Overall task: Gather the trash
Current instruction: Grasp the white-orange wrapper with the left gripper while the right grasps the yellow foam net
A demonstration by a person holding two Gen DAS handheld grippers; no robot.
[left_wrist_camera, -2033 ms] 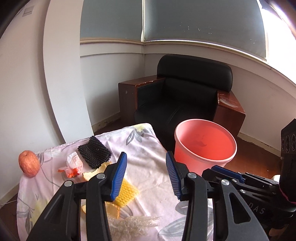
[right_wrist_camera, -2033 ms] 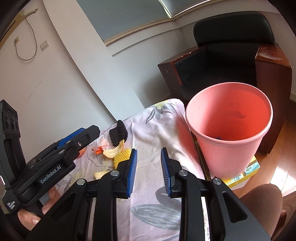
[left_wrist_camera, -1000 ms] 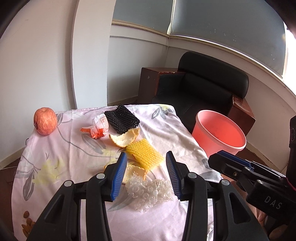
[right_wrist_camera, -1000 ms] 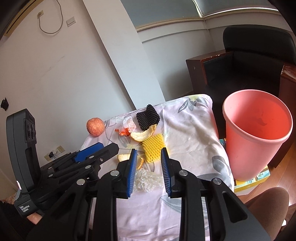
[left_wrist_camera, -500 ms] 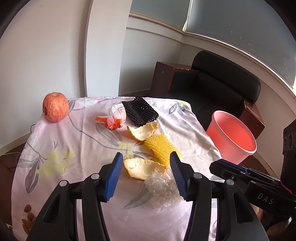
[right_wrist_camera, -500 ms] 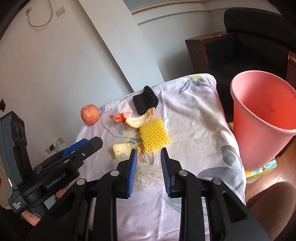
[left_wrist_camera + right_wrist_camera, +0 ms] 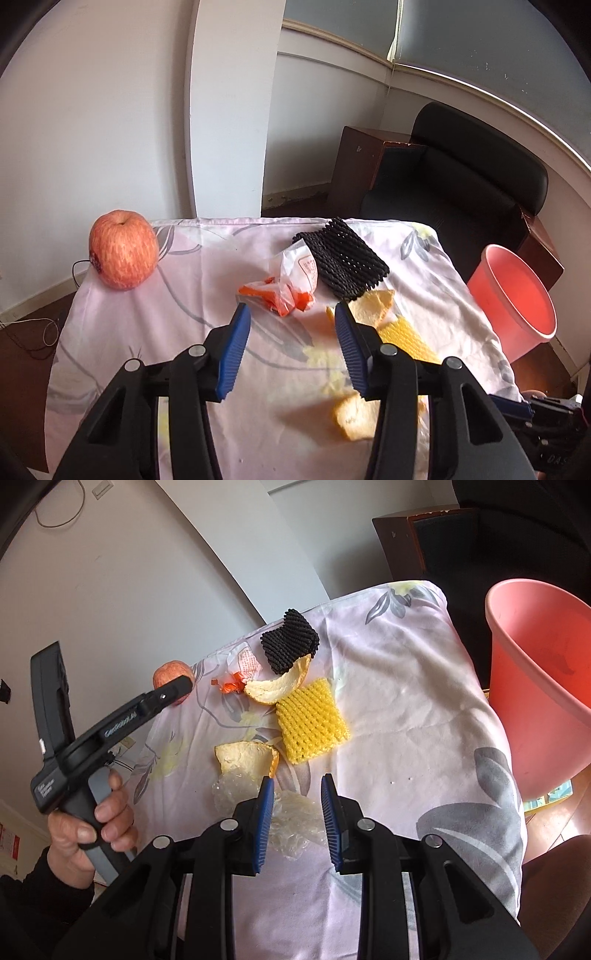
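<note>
We hold one claw in each hand over a surface (image 7: 424, 709) draped in a pale floral cloth. Our left claw (image 7: 291, 345) is spread with nothing between its blue pads, and its jaws are closing; just beyond its tips lies a crumpled clear wrapper with orange print (image 7: 291, 282). Behind that wrapper, touching it, sits a black foam net (image 7: 345, 264), and at the far left corner of the cloth stands an apple (image 7: 123, 254), well apart from the litter. Our right claw (image 7: 296, 821) is partly spread, its pads not pressing on anything, and it hangs above a crumpled piece of clear plastic wrap (image 7: 291, 821) that shows between and under the pads. Just past that wrap lies one orange peel (image 7: 245, 757), then a yellow foam net (image 7: 310, 725), and a second orange peel (image 7: 280, 686) leans against the black net's near edge. A pink bucket (image 7: 546, 686) stands on the floor beside the right edge of the surface, its mouth open upward. From the right view we also see our left hand (image 7: 88, 823) wrapped round the handle of the left claw. A dark armchair (image 7: 469, 188) stands against the wall behind the bucket.
</note>
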